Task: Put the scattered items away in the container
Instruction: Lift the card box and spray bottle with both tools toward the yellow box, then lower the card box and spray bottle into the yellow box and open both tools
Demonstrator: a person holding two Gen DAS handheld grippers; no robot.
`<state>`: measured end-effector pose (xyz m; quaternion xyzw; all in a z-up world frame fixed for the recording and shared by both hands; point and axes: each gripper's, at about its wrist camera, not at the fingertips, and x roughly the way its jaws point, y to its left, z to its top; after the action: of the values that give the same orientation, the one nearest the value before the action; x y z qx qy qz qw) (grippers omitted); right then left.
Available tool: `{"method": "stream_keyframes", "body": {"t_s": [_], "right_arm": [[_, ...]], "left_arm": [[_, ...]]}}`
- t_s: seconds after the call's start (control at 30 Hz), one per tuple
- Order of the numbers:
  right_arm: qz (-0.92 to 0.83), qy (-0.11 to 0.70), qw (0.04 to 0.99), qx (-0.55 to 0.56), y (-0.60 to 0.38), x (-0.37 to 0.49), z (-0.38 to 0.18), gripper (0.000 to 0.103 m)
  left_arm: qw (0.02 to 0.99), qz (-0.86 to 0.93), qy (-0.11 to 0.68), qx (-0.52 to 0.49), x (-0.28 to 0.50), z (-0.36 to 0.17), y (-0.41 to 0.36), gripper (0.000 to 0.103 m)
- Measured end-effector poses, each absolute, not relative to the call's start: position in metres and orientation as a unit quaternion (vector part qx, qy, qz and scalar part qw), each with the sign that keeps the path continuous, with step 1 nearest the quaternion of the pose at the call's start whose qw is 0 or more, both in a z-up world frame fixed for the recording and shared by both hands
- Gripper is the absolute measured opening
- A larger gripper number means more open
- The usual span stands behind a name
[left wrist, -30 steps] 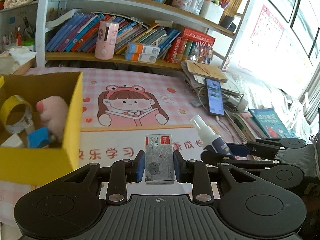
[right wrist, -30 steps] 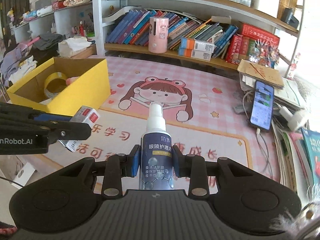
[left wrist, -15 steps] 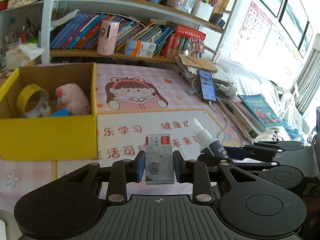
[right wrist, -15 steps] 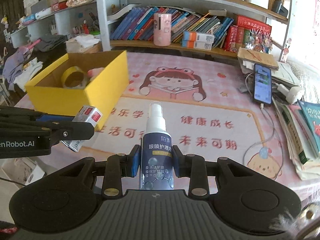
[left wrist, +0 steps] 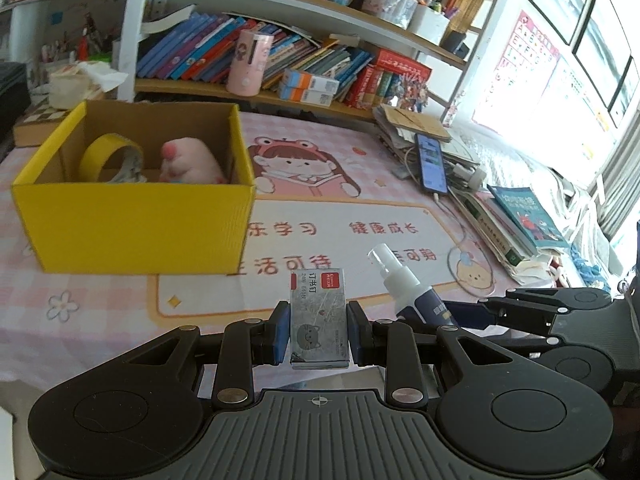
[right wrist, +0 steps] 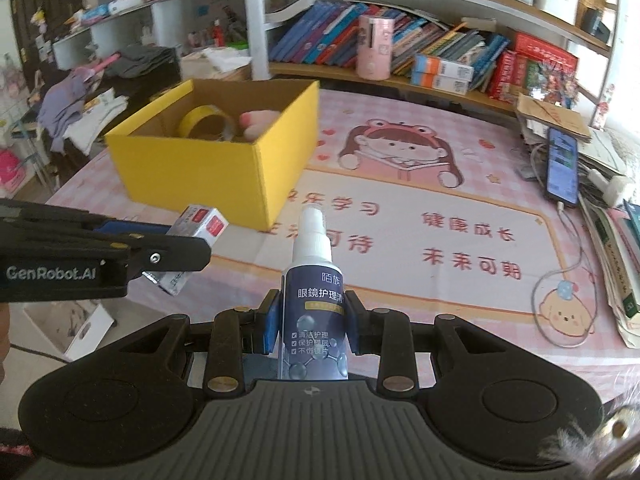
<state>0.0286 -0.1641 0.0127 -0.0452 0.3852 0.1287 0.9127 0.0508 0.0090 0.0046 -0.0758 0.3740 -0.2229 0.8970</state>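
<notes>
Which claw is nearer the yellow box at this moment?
Left. The left claw, shut on the staple box, sits just off the yellow box; the right claw, holding the spray bottle, is farther to its right.

Yellow box (left wrist: 132, 228); yellow tape roll (left wrist: 106, 156); pink plush (left wrist: 188, 162); navy spray bottle (right wrist: 314, 312), white nozzle; grey staple box (left wrist: 318, 316), red label; pink checked worktop (left wrist: 100, 312) mat.
</notes>
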Motion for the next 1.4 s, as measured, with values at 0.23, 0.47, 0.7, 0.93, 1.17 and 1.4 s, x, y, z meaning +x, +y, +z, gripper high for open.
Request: {"method": "stream_keyframes", "body": {"t_s": [0.23,0.47,0.7,0.93,1.17,1.4], "right_arm": [[0.161,0.386,0.906,-0.059,-0.138,0.026,0.013,0.031],[0.203,0.385,0.897,-0.079,-0.108,0.03,0.012,0.031],[0.244,0.376,0.888,-0.097,-0.08,0.044,0.014,0.031],[0.268,0.341,0.895,-0.101,-0.063,0.071,0.027,0.031],[0.282,0.293,0.909,-0.086,-0.055,0.125,0.054,0.031],[0.28,0.273,0.917,-0.083,-0.054,0.189,0.067,0.031]], "left_arm": [[0.902,-0.198,0.374,-0.087,0.04,0.004,0.036,0.028],[0.905,-0.162,0.379,-0.106,0.033,0.0,0.064,0.028],[0.911,-0.124,0.376,-0.116,0.033,0.001,0.086,0.028],[0.918,-0.1,0.365,-0.117,0.05,0.011,0.103,0.028],[0.936,-0.095,0.326,-0.097,0.097,0.037,0.106,0.028],[0.944,-0.086,0.308,-0.079,0.157,0.047,0.104,0.028]]}}
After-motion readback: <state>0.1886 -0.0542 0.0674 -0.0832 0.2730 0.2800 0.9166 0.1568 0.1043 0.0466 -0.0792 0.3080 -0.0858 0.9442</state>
